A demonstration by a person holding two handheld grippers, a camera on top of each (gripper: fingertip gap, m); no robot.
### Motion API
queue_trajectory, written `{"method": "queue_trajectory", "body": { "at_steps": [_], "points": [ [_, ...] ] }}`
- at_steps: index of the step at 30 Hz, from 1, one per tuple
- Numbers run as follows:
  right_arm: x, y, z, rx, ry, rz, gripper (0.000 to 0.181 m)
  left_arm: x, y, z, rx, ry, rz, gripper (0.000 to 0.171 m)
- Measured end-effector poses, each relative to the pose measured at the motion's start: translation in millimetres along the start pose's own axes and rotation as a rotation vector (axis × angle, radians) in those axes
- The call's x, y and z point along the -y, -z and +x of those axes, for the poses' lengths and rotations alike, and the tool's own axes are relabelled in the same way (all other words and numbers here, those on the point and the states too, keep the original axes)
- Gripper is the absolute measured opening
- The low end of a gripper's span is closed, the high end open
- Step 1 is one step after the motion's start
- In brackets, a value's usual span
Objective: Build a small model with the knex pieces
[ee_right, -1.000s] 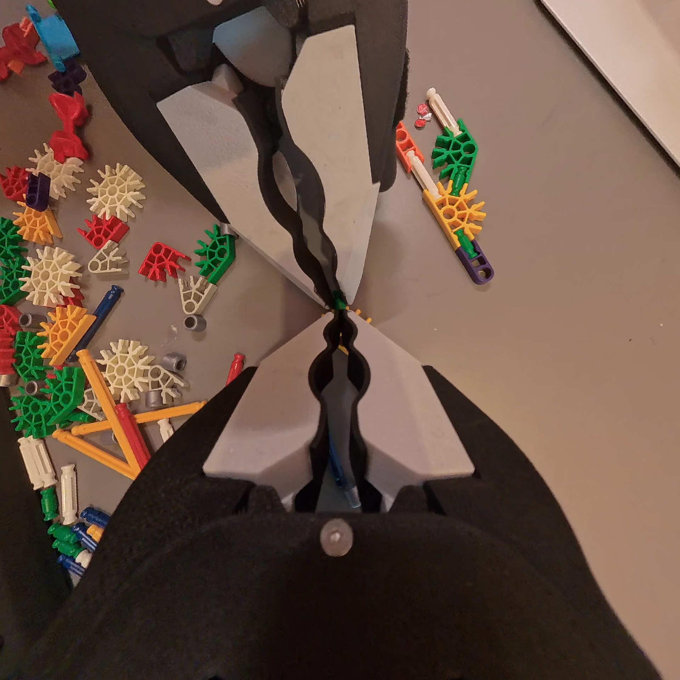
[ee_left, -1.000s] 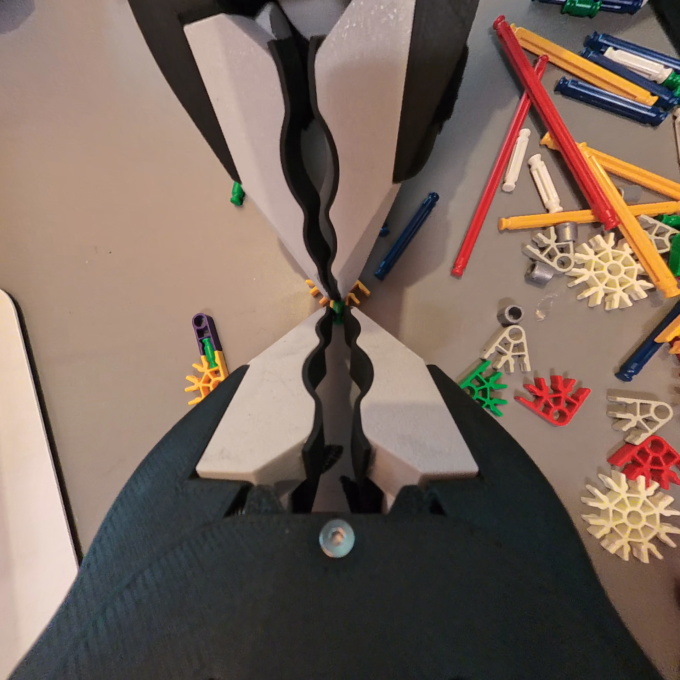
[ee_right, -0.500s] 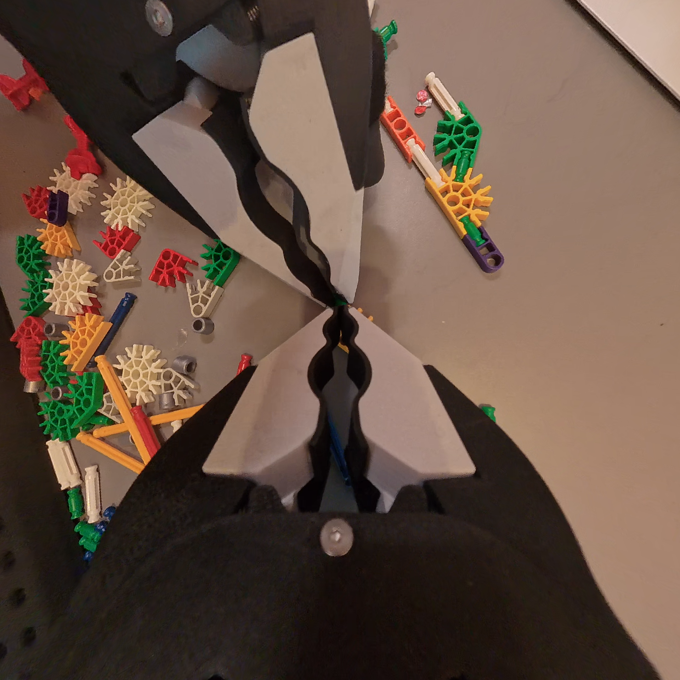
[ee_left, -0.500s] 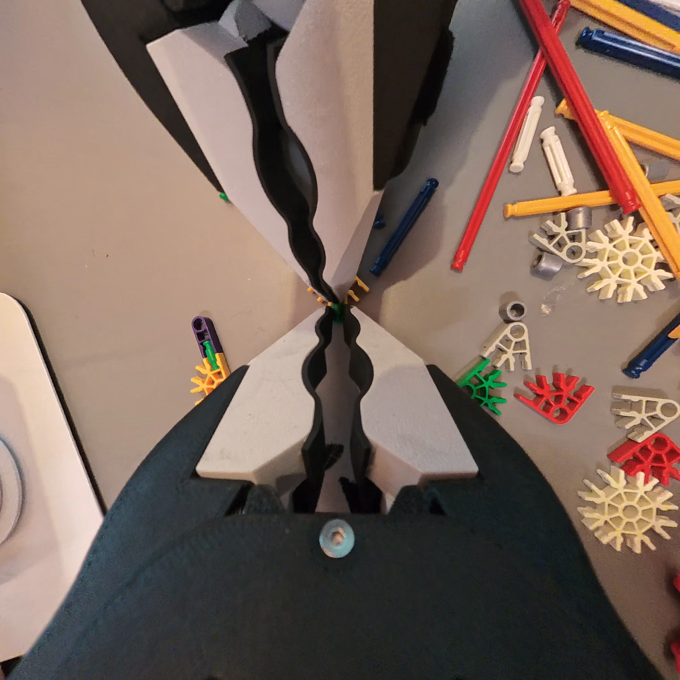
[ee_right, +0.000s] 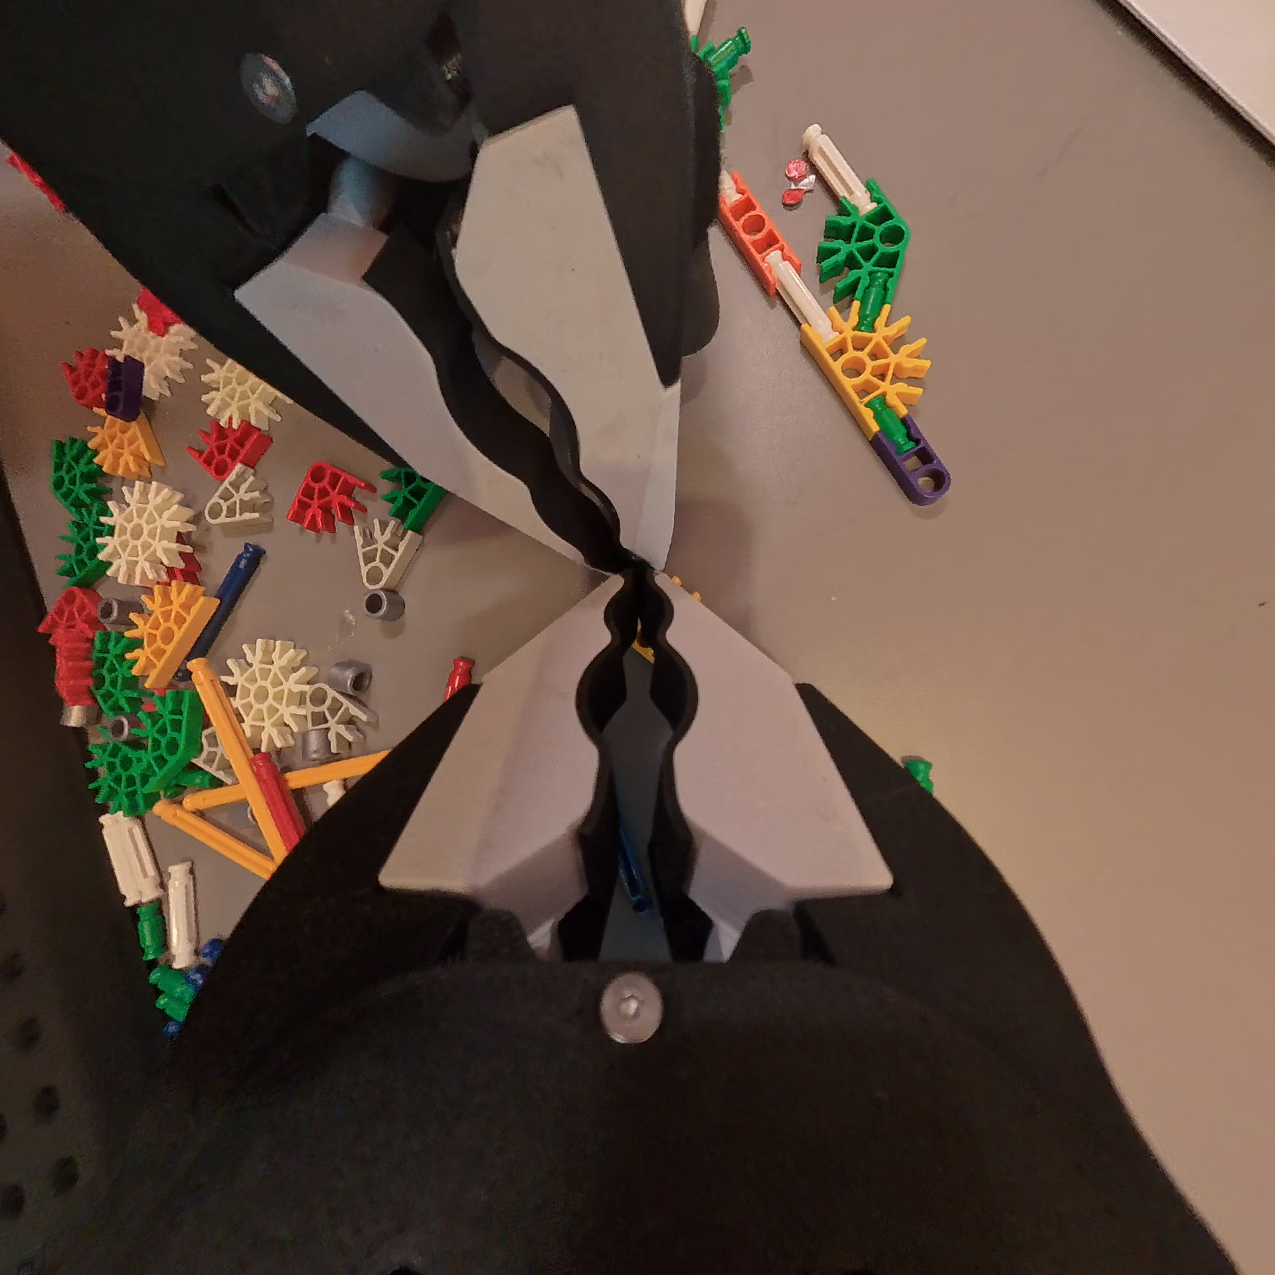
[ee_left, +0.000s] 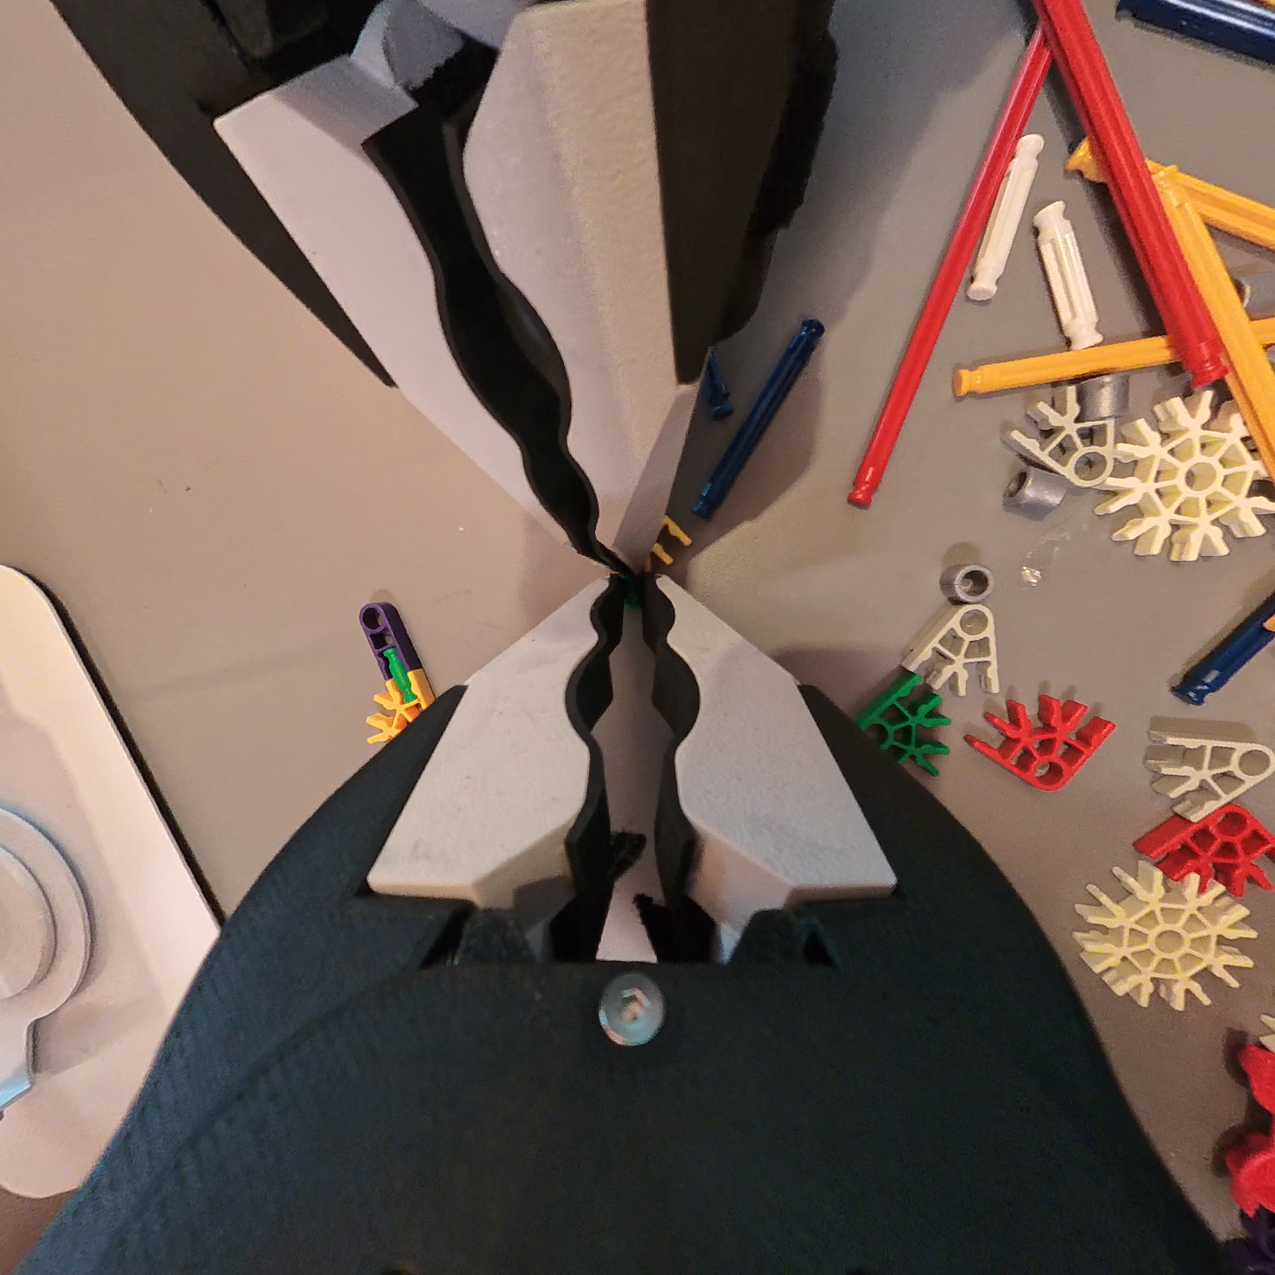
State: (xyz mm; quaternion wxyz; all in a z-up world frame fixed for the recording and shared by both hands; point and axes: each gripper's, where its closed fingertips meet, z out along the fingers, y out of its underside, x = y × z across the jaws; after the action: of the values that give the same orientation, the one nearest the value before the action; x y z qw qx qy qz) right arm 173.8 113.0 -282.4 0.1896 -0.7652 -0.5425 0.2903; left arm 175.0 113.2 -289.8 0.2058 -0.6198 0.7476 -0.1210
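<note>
left wrist view, left gripper pinching green rod, axis unclear

The two hand-held grippers meet tip to tip above the table. Loose connectors and rods lie to the right in the left wrist view; a joined chain lies apart.

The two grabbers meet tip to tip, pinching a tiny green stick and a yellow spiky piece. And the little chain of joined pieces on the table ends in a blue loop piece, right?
Nearly: the loop piece ending the chain is purple, as the right wrist view shows.
</note>
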Motion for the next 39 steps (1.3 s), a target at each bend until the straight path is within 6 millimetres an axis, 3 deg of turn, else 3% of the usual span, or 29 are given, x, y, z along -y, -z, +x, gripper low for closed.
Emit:
{"method": "queue_trajectory", "body": {
  "at_steps": [9,19,27,39],
  "points": [
    [-10.6,14.7,1.9,-0.02,0.062,-0.144,0.0,9.1,-4.1,1.0,-0.011,0.026,0.006,0.003],
    [-13.8,11.2,6.4,-0.044,0.115,-0.204,0.0,11.5,-5.1,2.0,-0.025,0.046,0.013,0.003],
    [-6.4,17.1,3.6,-0.03,0.082,-0.145,0.0,12.5,-5.7,2.0,-0.035,0.051,0.021,0.003],
    [-18.0,16.0,8.5,-0.035,0.041,-0.148,0.0,17.8,-7.7,1.9,-0.054,0.056,0.027,0.003]
  ]
}}
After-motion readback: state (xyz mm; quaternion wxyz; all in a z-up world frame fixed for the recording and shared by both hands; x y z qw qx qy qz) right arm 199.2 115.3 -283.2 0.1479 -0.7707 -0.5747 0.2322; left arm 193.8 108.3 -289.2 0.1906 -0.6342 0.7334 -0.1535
